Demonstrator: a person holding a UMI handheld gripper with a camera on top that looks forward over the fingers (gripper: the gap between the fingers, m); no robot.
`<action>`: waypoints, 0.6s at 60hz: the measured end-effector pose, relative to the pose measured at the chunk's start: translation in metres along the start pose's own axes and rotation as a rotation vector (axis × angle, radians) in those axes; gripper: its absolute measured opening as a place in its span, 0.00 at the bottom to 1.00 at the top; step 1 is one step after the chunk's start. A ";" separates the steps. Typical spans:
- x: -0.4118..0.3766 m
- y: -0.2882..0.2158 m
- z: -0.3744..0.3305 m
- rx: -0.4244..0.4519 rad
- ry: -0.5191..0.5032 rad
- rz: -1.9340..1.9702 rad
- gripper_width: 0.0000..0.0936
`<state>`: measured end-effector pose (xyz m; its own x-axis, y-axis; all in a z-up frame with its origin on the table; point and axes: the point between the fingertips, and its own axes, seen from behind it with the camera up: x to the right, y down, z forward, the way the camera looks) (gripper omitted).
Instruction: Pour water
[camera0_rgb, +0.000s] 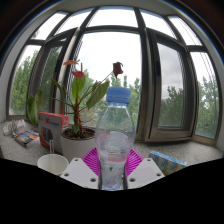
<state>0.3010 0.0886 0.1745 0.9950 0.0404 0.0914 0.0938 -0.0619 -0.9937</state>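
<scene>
Tool (113, 172) fingers are closed on a clear water bottle (114, 140), held upright at lower centre. Thin plastic is judged slippery and easily crushed, so mid-body is best gripped.

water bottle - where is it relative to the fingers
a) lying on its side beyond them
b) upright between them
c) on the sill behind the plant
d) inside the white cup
b - the water bottle stands upright with its blue cap on top, its lower body between the two fingers with their pink pads at either side; the potted plant and white cup sit apart from it.
</scene>
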 end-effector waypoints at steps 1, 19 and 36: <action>-0.001 0.011 0.000 -0.021 0.001 -0.005 0.29; 0.002 0.093 0.006 -0.116 0.031 0.024 0.35; 0.006 0.101 -0.020 -0.251 0.100 0.026 0.91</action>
<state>0.3176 0.0630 0.0756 0.9945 -0.0626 0.0846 0.0614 -0.3073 -0.9496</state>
